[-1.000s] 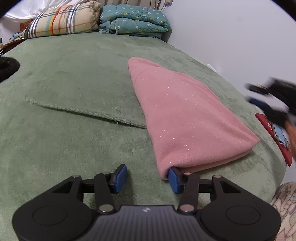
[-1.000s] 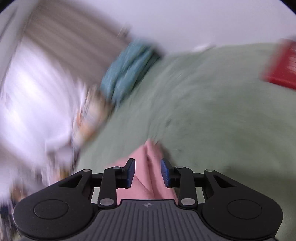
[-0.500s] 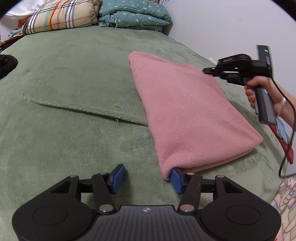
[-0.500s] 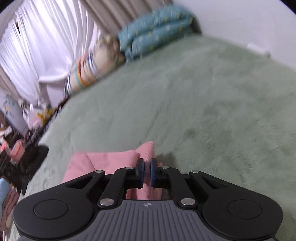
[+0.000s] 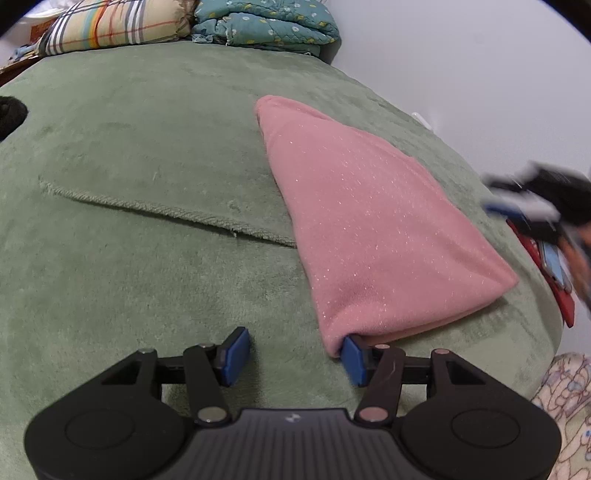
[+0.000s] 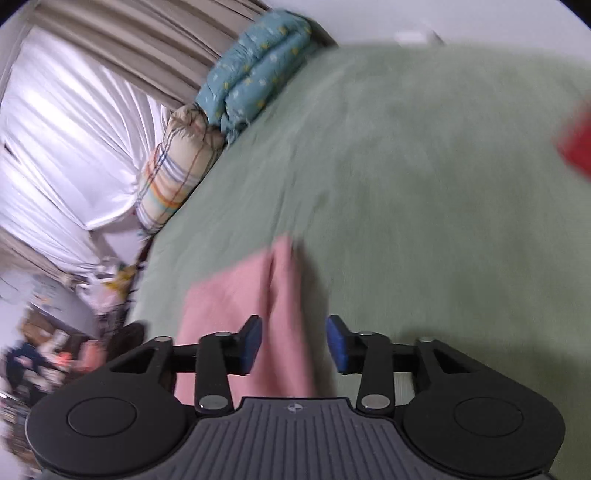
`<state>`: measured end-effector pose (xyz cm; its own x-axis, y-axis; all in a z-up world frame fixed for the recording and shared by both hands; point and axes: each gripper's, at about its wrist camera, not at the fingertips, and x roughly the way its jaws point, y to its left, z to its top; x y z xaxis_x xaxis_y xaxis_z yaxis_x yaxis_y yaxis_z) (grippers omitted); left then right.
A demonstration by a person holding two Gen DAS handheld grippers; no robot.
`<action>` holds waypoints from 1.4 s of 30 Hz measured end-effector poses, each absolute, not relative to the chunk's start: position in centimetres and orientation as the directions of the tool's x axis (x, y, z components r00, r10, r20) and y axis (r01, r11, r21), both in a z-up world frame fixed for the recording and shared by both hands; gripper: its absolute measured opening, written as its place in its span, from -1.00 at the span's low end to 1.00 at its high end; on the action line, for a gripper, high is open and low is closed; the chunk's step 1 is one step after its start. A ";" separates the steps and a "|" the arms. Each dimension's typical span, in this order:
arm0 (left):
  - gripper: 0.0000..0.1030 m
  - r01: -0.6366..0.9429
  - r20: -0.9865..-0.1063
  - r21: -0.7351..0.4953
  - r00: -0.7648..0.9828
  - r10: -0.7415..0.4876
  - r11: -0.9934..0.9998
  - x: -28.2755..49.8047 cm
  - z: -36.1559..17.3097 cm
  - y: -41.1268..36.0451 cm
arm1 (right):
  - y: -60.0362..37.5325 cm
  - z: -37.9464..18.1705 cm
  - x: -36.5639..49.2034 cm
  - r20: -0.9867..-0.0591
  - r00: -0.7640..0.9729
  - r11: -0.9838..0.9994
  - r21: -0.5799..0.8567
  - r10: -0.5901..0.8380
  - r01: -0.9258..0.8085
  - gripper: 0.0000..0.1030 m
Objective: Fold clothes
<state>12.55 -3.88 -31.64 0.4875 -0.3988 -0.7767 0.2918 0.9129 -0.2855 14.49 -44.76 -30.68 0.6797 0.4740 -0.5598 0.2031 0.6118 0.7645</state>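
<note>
A pink folded garment (image 5: 373, 229) lies on the green blanket (image 5: 147, 147) of a bed. My left gripper (image 5: 293, 354) is open, low over the blanket at the garment's near corner; its right fingertip (image 5: 352, 356) touches that corner. My right gripper (image 6: 293, 345) is open over the garment's far end (image 6: 266, 295), with pink cloth between the spread fingers but not clamped. It shows blurred at the right edge of the left wrist view (image 5: 535, 199).
A plaid pillow (image 5: 114, 26) and a teal quilt (image 5: 266, 22) sit at the head of the bed. A red item (image 5: 546, 273) lies at the bed's right edge. A blanket hem (image 5: 166, 210) crosses the bed. White curtains (image 6: 66, 140) hang at left.
My right gripper, shut half a second ago, has opened and swung fast to the right. The left gripper has stayed open at the garment's near corner.
</note>
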 end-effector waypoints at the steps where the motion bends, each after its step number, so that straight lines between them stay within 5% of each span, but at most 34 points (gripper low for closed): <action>1: 0.06 0.287 -0.775 -0.294 0.487 -0.403 0.912 12.6 -31.7 -3.8 | -44.5 -30.8 12.9 -0.557 0.673 0.579 0.782 0.487 0.229 -0.20; 3: 0.06 0.265 -0.769 -0.326 0.484 -0.418 0.908 12.5 -31.7 -3.3 | -43.4 -31.7 9.6 -0.541 0.674 0.507 0.816 0.503 0.277 -0.24; 7: 0.06 0.247 -0.770 -0.340 0.481 -0.419 0.908 12.5 -31.6 -3.2 | -41.3 -33.2 7.3 -0.557 0.698 0.461 0.814 0.449 0.353 -0.74; 9: 0.06 0.243 -0.769 -0.344 0.481 -0.420 0.907 12.5 -31.7 -3.2 | -40.9 -33.4 7.3 -0.539 0.725 0.445 0.824 0.429 0.349 -0.83; 17: 0.06 0.199 -0.741 -0.429 0.481 -0.469 0.881 12.1 -32.2 -1.8 | -40.1 -35.9 5.7 -0.550 0.754 0.373 0.825 0.360 0.424 -0.89; 22: 0.04 0.208 -0.758 -0.409 0.465 -0.457 0.889 11.7 -31.6 -2.0 | -40.3 -35.9 3.0 -0.470 0.826 0.245 0.879 0.311 0.409 -0.35; 32: 0.04 0.047 -0.710 -0.596 0.436 -0.554 0.801 12.0 -32.1 1.3 | -38.0 -36.5 6.6 -0.525 0.804 0.207 0.850 0.278 0.484 -0.20; 36: 0.04 -0.066 -0.635 -0.731 0.428 -0.643 0.679 12.2 -33.3 2.9 | -37.9 -35.9 8.2 -0.529 0.802 0.231 0.847 0.278 0.479 0.12; 42: 0.04 -0.217 -0.444 -0.896 0.417 -0.793 0.387 11.8 -35.7 4.1 | -38.3 -36.3 7.2 -0.497 0.817 0.213 0.866 0.291 0.452 0.08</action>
